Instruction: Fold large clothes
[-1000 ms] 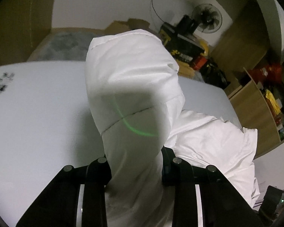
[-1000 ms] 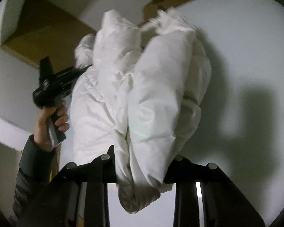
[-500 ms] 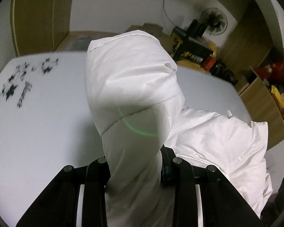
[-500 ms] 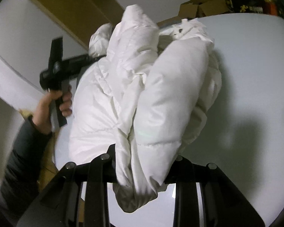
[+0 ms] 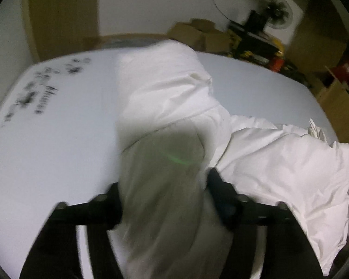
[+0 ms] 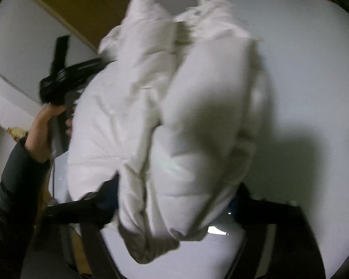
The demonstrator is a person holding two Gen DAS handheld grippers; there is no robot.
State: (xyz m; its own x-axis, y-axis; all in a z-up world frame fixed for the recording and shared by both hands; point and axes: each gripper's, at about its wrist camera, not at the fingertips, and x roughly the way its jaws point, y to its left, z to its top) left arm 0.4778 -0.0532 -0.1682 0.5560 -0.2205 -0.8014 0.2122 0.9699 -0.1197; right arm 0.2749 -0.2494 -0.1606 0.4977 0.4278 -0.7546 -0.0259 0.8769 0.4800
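A white puffer jacket (image 5: 165, 97) hangs between both grippers above a white table (image 5: 58, 139). My left gripper (image 5: 165, 193) is shut on a thick fold of the jacket, whose far end droops onto the table. The rest of the jacket (image 5: 290, 169) spreads to the right. My right gripper (image 6: 174, 200) is shut on another bunched part of the jacket (image 6: 197, 107). The left gripper (image 6: 65, 79) and the hand holding it show at the left of the right wrist view, behind the jacket. Both views are blurred.
Black print (image 5: 39, 93) marks the table's far left. Cardboard boxes (image 5: 197, 34), a fan (image 5: 276, 9) and cluttered wooden shelves (image 5: 337, 97) stand behind the table. A wooden panel (image 6: 81, 4) lies beyond the table's edge in the right wrist view.
Both grippers have swung with the jacket still gripped. In the left wrist view the table's printed corner has come further into view and the jacket's far end has dropped lower.
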